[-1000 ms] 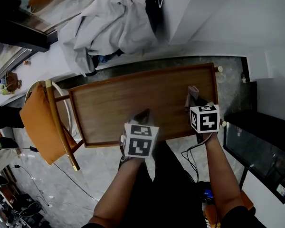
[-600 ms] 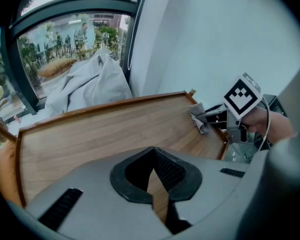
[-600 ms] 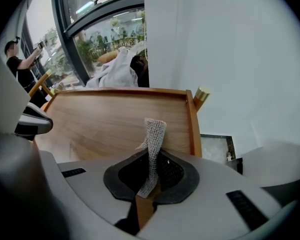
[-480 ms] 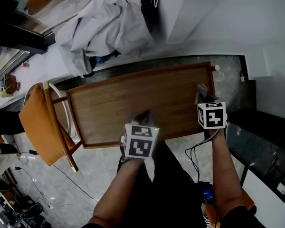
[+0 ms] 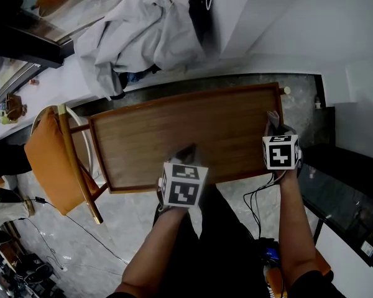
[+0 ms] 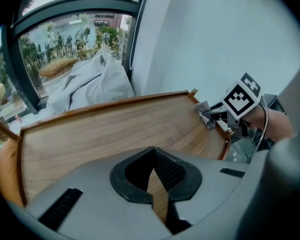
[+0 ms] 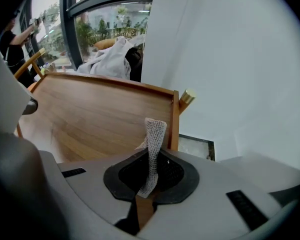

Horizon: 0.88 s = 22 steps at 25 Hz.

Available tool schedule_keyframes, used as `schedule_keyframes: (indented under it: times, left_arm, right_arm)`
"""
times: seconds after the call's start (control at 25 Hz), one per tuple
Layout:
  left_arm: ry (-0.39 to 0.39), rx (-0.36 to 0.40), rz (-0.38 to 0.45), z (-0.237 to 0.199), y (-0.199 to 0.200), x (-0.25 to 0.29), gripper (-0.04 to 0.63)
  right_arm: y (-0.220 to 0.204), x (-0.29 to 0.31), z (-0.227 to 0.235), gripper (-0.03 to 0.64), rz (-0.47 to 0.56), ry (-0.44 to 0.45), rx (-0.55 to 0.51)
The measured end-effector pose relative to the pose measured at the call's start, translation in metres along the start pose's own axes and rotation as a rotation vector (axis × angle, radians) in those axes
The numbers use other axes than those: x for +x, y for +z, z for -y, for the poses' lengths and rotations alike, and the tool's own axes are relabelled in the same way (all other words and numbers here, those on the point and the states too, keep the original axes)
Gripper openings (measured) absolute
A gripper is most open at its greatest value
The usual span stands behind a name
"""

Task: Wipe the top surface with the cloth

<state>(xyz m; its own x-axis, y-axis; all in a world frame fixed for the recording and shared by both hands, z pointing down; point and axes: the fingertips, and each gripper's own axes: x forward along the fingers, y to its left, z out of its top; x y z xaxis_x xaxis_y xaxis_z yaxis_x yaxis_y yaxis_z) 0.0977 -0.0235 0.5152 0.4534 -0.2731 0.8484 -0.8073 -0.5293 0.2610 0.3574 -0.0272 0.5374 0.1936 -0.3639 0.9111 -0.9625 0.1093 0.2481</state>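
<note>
The wooden top (image 5: 174,135) has a raised rim and fills the middle of the head view. My right gripper (image 5: 272,128) is at its right edge, shut on a small grey cloth (image 5: 273,121). In the right gripper view the cloth (image 7: 154,134) stands up out of the pinched jaws (image 7: 149,159), just inside the right rim of the top (image 7: 90,114). My left gripper (image 5: 186,153) hovers over the near edge, shut and holding nothing (image 6: 152,156). From the left gripper view the cloth (image 6: 205,115) shows at the far right corner of the top (image 6: 105,134).
A chair with an orange cushion (image 5: 50,160) stands left of the top. A heap of pale grey fabric (image 5: 137,36) lies beyond the far edge. A brass knob (image 5: 288,90) marks the far right corner. A dark cabinet (image 5: 342,191) and a cable (image 5: 255,197) sit at the right.
My right gripper has carried the cloth to the right, from inside the top to its right edge. The left gripper has stayed where it was.
</note>
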Motion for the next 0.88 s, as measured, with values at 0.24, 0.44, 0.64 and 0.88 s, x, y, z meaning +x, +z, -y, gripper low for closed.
schedule_keyframes:
  times: [0.24,0.44,0.64,0.88]
  left_arm:
    - [0.005,-0.023,0.000,-0.008,-0.006,-0.001,0.011]
    - [0.019,-0.040,0.010,-0.019,-0.009,-0.007,0.011]
    - [0.077,-0.092,0.037,-0.056,-0.011,-0.032,0.011]
    - [0.138,-0.142,0.057,-0.108,-0.026,-0.071,0.011]
  right_arm:
    - [-0.001,0.000,0.007,0.037,-0.012,-0.054,-0.048]
    - [0.006,-0.008,0.004,0.037,0.032,-0.061,-0.013]
    - [0.034,-0.030,-0.050,0.037,0.138,0.052,0.018]
    - [0.061,-0.043,-0.172,0.037,0.182,0.253,0.001]
